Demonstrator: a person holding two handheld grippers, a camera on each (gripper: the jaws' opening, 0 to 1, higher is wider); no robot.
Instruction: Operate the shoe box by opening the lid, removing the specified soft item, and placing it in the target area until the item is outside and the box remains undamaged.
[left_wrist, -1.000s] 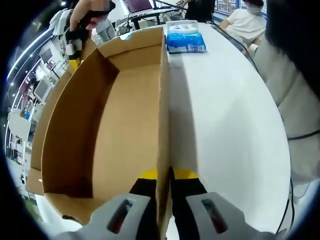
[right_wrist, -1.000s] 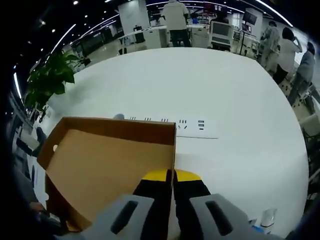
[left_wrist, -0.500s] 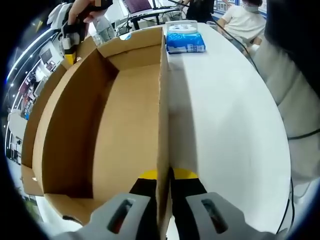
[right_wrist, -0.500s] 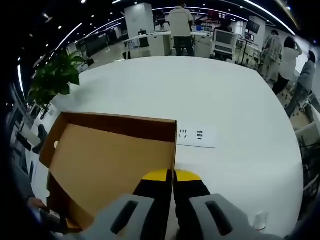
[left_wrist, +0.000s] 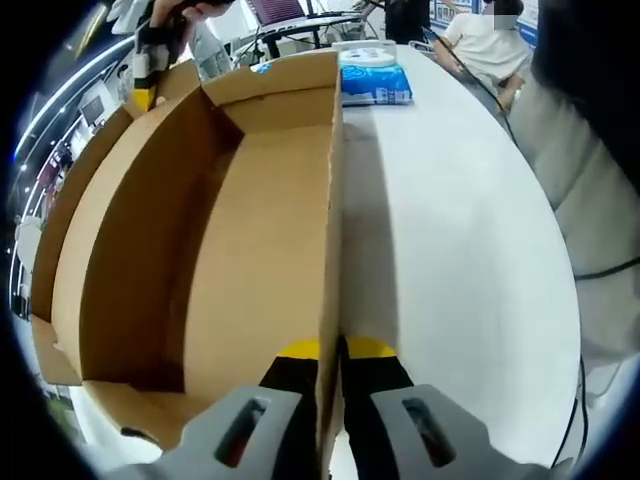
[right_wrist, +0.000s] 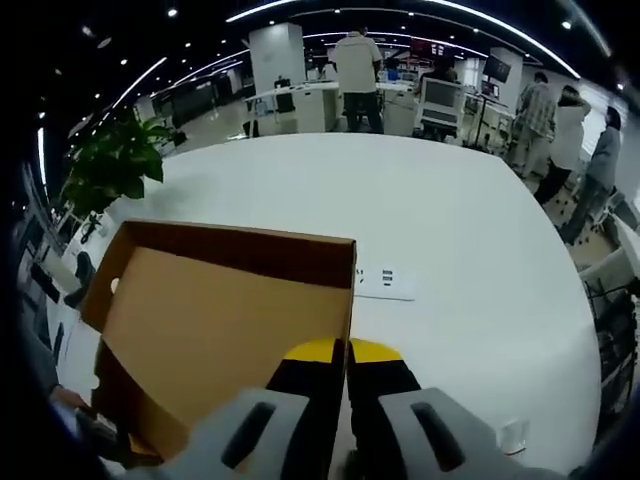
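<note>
One open cardboard shoe box (left_wrist: 200, 230) lies on the white tabletop (left_wrist: 450, 230), its long axis running from 6 toward 12 o'clock in the left gripper view, open side up and its inside bare. The left tongs (left_wrist: 329, 352) rise from 6 o'clock, clamped narrow on the box's right wall. In the right gripper view the right tongs (right_wrist: 339, 352) likewise pinch a box wall. One blue tissue pack (left_wrist: 374, 82) sits at 12 o'clock, beyond the box.
</note>
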